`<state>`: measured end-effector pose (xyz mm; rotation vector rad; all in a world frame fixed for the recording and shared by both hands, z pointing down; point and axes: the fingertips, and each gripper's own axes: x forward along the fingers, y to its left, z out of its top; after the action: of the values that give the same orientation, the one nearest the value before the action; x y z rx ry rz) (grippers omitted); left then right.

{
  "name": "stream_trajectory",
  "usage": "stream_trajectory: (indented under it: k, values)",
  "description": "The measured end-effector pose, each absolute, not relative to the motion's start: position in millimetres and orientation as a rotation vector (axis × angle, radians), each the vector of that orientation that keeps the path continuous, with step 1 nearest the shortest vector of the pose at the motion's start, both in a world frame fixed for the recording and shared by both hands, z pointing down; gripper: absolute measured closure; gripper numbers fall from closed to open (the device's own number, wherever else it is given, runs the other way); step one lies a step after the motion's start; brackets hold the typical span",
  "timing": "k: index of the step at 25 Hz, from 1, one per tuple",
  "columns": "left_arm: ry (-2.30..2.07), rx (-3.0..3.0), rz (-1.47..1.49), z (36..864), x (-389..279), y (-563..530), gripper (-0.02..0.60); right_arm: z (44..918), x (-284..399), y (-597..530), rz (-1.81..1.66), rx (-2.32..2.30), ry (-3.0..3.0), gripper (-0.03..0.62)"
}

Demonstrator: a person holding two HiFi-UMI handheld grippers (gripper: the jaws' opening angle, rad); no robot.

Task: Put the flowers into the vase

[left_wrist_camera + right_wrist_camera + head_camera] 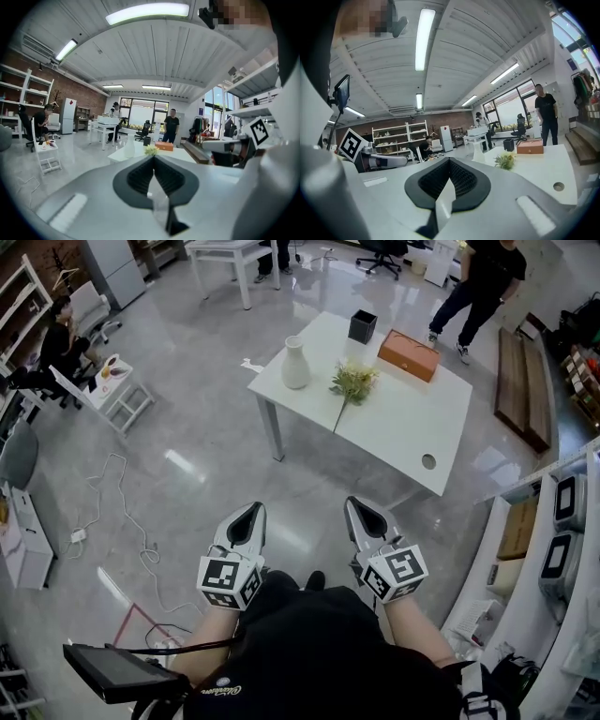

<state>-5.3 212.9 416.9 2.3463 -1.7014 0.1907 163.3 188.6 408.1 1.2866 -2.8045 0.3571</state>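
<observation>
Landmark: white table [394,418]. Flowers [353,381] lying near table centre, on the seam between its two tops. Vase [295,363] upright on table's left part, beside flowers, not touching. Black box [362,326] and orange box [409,354] along table's far edge. Left gripper [249,517]: jaws together, empty, well short of table. Right gripper [361,512]: jaws closed, empty, likewise short of table.

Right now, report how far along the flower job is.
Done: nothing yet. The flowers lie on the white table beside the vase, not in it. In hand: nothing. The left gripper and right gripper are both shut and empty, well short of the table. Left: reach the table, pick up the flowers and put them into the vase.
</observation>
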Motion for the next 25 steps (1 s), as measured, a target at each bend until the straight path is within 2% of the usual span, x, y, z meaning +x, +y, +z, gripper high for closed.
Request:
stream_trajectory:
  k: [12,25]
  values:
    - [-1.714,2.330,0.123,426.0,-25.6,82.5,0.574,420.5,142.0,59.6,0.340,1.279,-2.796,0.594]
    - [-1.612,2.405,0.175,411.7,-134.5,-102.1,0.575,407.9,22.1,-126.4,0.355,1.372,-2.756,0.594]
